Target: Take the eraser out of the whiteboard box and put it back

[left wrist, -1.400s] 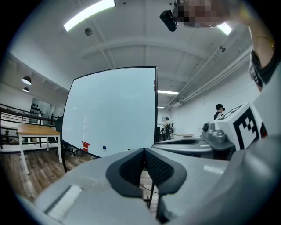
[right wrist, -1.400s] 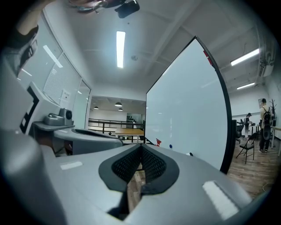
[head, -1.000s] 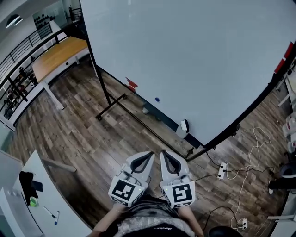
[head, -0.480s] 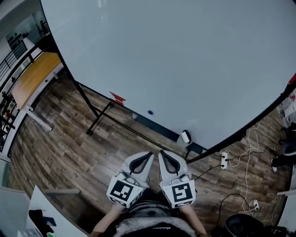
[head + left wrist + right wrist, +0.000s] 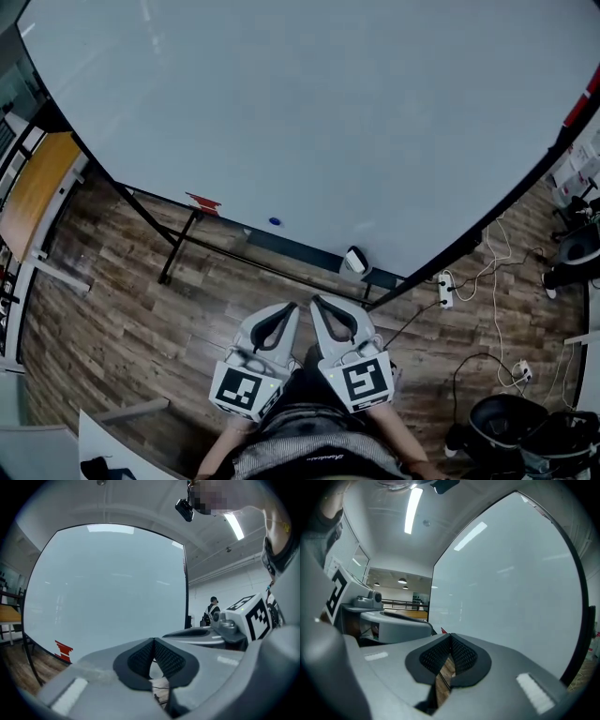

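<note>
**Floor** (image 5: 122, 291): wood-look planks in mixed browns, laid in staggered rows.

**Standing on it:**
- Black foot bar (image 5: 178, 248) of the whiteboard stand, set crosswise to the board.
- At the left edge, a white table leg (image 5: 66, 275) under a wooden tabletop (image 5: 33, 192).

**Lying on it, right side:**
- A white power strip (image 5: 444, 289) just beside the stand's right end.
- A second power strip (image 5: 521, 372) farther right.
- A loose white cable (image 5: 495, 323) trailing between the two.

**Lower right corner:** a dark round object (image 5: 502, 422), kind unclear.
</note>
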A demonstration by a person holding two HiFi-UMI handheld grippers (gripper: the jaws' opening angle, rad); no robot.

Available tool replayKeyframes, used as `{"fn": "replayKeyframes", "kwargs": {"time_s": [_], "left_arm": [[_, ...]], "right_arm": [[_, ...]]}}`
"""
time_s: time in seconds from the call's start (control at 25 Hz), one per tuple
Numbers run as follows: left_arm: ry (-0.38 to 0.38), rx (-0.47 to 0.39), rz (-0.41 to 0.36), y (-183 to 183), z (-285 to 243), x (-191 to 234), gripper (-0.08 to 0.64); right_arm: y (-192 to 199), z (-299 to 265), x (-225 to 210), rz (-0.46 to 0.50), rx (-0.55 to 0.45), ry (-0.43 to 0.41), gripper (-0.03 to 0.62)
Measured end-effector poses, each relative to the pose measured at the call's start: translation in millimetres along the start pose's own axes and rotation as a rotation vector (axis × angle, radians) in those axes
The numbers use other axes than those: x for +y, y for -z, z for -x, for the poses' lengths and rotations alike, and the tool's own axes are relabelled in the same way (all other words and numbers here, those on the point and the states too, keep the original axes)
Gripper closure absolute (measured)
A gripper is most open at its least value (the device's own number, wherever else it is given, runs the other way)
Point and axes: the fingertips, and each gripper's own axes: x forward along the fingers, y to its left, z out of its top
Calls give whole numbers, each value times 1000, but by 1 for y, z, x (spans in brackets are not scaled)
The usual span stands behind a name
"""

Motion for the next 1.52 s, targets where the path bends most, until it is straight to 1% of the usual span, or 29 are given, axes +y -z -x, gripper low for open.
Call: {"fn": "replayKeyframes", "kwargs": {"time_s": [0.16,0.32,0.56,0.72,0.84,1.04,1.24,1.4,1.52], "left_arm": [[19,8,4,0,-9,-6,558],[37,7,10,-6,-29,-13,558],[109,23,-14,-14,-81,-22,558],[144,28,-33,-25,-118,-34,560],[160,35,-37,-29,-140,-35,558],[146,26,-36,-31,-154,-36,558],[137,23,-9,-25,-164,-32,558],[156,19,4,-25,-170,-34,558],[189,18,5,-24,-174,-35,558]], "right_arm": [[1,4,-11,-20,-11,15,591],[0,8,-35,-29,-26,42,591],[0,7,-83,-61,-49,110,591],[-4,7,-120,-75,-52,128,591],[-8,-1,-141,-70,-57,128,591],[-9,-4,-153,-61,-67,110,591],[-7,-2,-166,-38,-68,121,591],[-10,5,-173,-36,-77,151,590],[-12,7,-175,-33,-89,173,591]]}}
